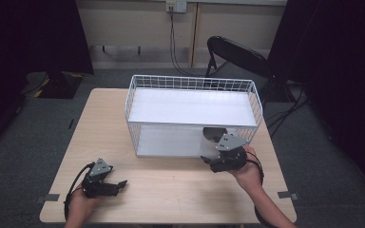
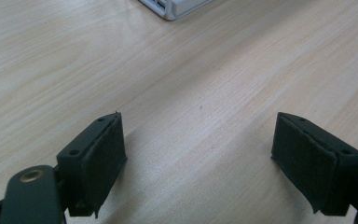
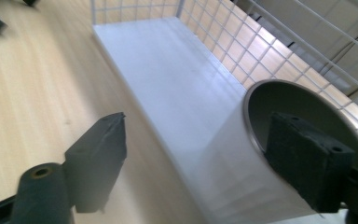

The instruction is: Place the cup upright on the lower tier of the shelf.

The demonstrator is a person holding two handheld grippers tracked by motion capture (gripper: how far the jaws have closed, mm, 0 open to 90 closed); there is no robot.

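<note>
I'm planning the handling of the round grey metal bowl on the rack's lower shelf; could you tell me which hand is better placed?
Right: the right gripper sits beside the round grey metal bowl, jaws open; the left gripper rests over bare table.

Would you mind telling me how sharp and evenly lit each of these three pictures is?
High view: sharp, the table evenly lit, the room's sides dark. Left gripper view: wood grain crisp, the near fingers slightly soft, shadows beneath them. Right gripper view: tilted, the fingers blurred, the white shelf washed out by glare, the grey bowl sharper.
</note>
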